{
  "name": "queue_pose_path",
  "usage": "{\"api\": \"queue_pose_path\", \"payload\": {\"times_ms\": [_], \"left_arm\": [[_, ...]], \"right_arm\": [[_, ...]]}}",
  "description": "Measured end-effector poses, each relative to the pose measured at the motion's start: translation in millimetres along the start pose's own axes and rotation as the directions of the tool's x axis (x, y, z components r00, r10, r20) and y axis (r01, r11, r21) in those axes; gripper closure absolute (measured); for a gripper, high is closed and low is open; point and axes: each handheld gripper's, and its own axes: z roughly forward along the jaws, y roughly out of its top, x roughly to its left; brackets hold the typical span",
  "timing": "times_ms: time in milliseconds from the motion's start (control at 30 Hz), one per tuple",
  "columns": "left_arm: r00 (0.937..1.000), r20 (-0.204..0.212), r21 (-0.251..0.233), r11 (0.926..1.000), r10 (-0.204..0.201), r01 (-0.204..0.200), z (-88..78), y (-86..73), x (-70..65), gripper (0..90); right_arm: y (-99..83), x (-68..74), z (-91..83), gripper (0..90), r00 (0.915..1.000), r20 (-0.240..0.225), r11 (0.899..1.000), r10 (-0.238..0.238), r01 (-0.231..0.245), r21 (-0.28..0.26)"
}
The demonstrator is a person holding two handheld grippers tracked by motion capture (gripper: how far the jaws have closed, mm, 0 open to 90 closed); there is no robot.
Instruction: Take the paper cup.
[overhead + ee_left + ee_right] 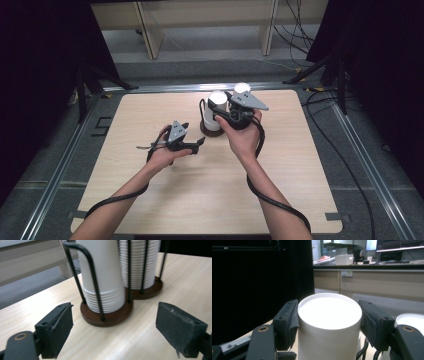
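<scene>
On the brown wooden cup holder [110, 316], the right gripper [329, 325] clamps the nearer stack's top paper cup [329, 322]; next, a straight lift. Left gripper [113, 327], jaws spread and empty, waits beside the holder.

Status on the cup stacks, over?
Right gripper shut on top paper cup. Left gripper open, short of cup holder. Nothing in between.

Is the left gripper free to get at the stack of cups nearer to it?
Probably yes. The left gripper is open and empty, with bare table up to the near cup stack. The holder's black wire posts flank it, though, and the right gripper already grips a cup.
</scene>
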Motion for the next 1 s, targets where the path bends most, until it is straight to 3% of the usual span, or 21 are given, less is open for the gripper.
{"api": "queue_pose_path", "payload": {"times_ms": [167,267,367,533,700,733,833,1000], "left_arm": [[0.9998,0.017,-0.010,0.9999,0.007,-0.007,-20.3,-3.4,-11.4,14.0],[0.9997,0.024,-0.011,0.9999,0.006,-0.006,-34.3,-6.1,-19.7,13.9],[0.9995,0.031,-0.026,0.9997,0.002,-0.001,-40.6,-7.7,-24.4,13.9],[0.9990,0.044,-0.027,0.9996,-0.005,0.006,-56.3,-8.0,-33.9,13.9],[0.9986,0.052,-0.041,0.9991,-0.005,0.007,-66.2,-7.8,-40.3,14.0],[0.9985,0.054,-0.037,0.9993,-0.002,0.004,-71.5,-7.7,-42.8,14.0],[0.9980,0.062,-0.040,0.9992,0.000,0.002,-75.7,-8.6,-45.4,14.0],[0.9974,0.072,-0.045,0.9990,0.000,0.003,-85.5,-13.0,-50.5,14.0]], "right_arm": [[-8.0,-0.2,-6.3,35.1,0.9997,-0.015,1.000,0.017,-0.016,0.021],[-13.1,-1.2,-12.2,35.1,0.9976,-0.026,0.997,0.064,-0.062,0.041],[-15.8,-3.0,-14.7,35.1,0.9978,-0.025,0.997,0.062,-0.060,0.044],[-22.5,-4.8,-21.2,35.1,0.9929,-0.034,0.991,0.114,-0.111,0.077],[-26.7,-7.6,-25.3,35.1,0.9927,-0.034,0.989,0.116,-0.112,0.099],[-29.2,-7.3,-27.2,35.1,0.9882,-0.038,0.984,0.148,-0.143,0.110],[-31.8,-9.7,-28.9,35.1,0.9891,-0.035,0.984,0.143,-0.138,0.113],[-37.7,-13.2,-33.8,35.1,0.9802,-0.025,0.972,0.197,-0.192,0.133]]}}
